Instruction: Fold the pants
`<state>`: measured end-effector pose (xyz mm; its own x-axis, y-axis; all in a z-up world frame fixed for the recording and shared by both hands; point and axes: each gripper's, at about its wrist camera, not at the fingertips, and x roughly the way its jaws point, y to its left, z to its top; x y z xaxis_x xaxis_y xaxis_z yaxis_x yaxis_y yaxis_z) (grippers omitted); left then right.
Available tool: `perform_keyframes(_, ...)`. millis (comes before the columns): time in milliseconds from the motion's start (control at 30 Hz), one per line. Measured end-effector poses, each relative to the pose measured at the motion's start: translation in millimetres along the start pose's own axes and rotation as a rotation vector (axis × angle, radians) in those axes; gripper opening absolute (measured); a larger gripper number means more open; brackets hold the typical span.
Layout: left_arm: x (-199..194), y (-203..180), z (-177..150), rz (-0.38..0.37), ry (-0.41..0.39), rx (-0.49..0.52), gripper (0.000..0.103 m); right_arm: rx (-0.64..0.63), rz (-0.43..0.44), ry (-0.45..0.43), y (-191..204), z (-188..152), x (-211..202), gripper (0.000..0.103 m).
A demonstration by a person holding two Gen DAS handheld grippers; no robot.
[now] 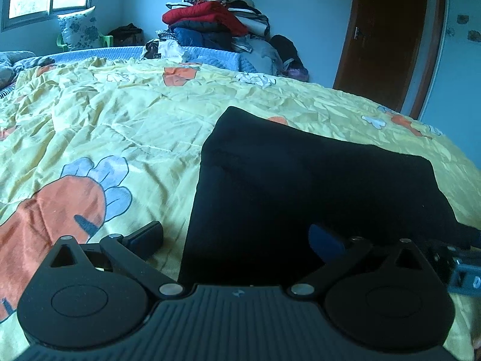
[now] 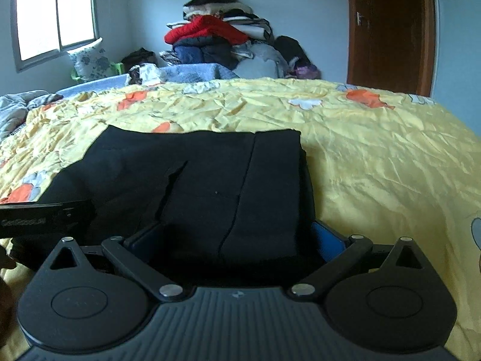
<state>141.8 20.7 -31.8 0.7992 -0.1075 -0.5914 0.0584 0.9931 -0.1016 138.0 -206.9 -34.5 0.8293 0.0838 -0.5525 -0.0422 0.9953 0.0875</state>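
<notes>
Black pants (image 1: 315,180) lie folded in a flat rectangle on the yellow bedspread (image 1: 120,126). My left gripper (image 1: 237,237) is open, low over the near left edge of the pants; its left finger is over the bedspread, its right finger over the fabric. In the right wrist view the pants (image 2: 204,177) lie straight ahead. My right gripper (image 2: 237,237) is open with the near edge of the pants between its fingers. The left gripper (image 2: 45,216) shows at the left edge of the right wrist view.
A pile of clothes (image 1: 216,21) is stacked against the far wall behind the bed. A brown door (image 1: 387,39) is at the right. A window (image 2: 54,15) and a flowered pillow (image 2: 90,60) are at the far left. A crumpled blanket (image 2: 18,108) lies at the bed's left.
</notes>
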Motion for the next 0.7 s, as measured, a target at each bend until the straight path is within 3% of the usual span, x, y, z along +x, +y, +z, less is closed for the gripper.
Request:
perform_keyframes(400,-29,12,-11,-0.042,0.032,0.050,0.103,0.065,-0.067,0.043,-6,-4,-21,0.103)
perform_keyframes(533,-50,20,-20,-0.108,0.079,-0.001,0.103,0.027,-0.010,0.034,8,-12,-47,0.103)
perform_keyframes(700,-68,11,-44,-0.071,0.086,0.110,0.102,0.016,-0.003,0.058,25,-32,-64,0.103)
